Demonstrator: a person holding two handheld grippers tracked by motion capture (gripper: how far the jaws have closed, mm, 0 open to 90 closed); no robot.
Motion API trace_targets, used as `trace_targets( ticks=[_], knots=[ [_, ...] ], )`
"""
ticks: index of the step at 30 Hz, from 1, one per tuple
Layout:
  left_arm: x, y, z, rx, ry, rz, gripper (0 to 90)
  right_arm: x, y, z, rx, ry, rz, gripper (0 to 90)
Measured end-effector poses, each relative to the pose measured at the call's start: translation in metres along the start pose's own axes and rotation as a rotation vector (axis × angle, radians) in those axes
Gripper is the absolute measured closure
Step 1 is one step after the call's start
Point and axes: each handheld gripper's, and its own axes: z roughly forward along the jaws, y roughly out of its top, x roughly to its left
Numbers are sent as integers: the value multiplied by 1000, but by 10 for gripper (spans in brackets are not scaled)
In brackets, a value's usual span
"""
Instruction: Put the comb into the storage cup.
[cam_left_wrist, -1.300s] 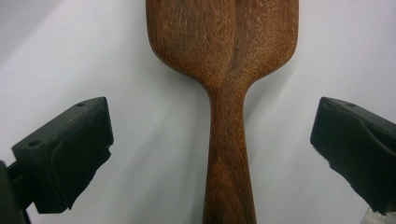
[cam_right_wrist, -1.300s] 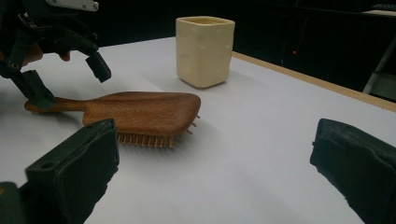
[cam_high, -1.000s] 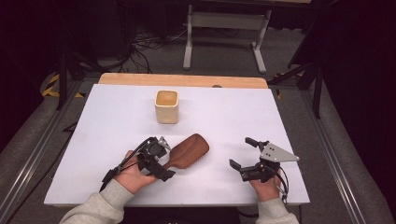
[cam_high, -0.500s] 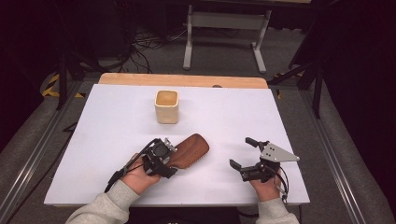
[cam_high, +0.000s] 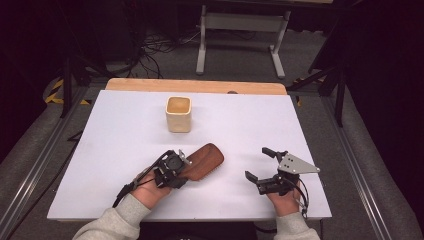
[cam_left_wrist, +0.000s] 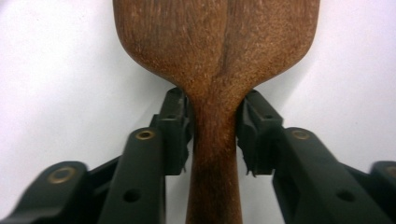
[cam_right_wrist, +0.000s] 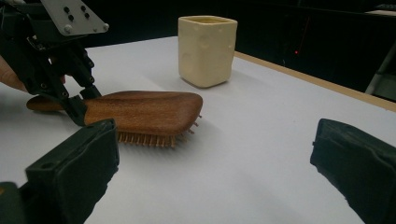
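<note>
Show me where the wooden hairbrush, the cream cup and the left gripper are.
wooden hairbrush (cam_high: 204, 161), high view, on the smooth brown back of its head.
cream cup (cam_high: 178, 118), high view, on its front wall.
left gripper (cam_left_wrist: 214, 135), left gripper view, between its fingertips at the brush's neck.

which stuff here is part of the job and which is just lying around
In the job:
- wooden hairbrush, lying bristles down
- left gripper, its jaws just closing around the brush's neck
- cream square cup, likely where the brush goes

Just about:
- right gripper, open, holding nothing
- white table
- metal stand behind the table
</note>
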Motion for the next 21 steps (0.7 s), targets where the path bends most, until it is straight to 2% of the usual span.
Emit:
trace_targets(
  ticks=[3, 8, 17, 21],
  knots=[
    [1, 0, 0, -5, -9, -17, 707, 0, 0, 0, 2, 0, -1, 13],
    [0, 0, 0, -2, -3, -22, 718, 0, 0, 0, 0, 2, -1, 13],
    [2, -3, -1, -19, -14, -3, 727, 1, 0, 0, 4, 1, -4, 13],
    [3, -7, -2, -42, -19, 10, 728, 1, 0, 0, 2, -1, -5, 14]
  ],
)
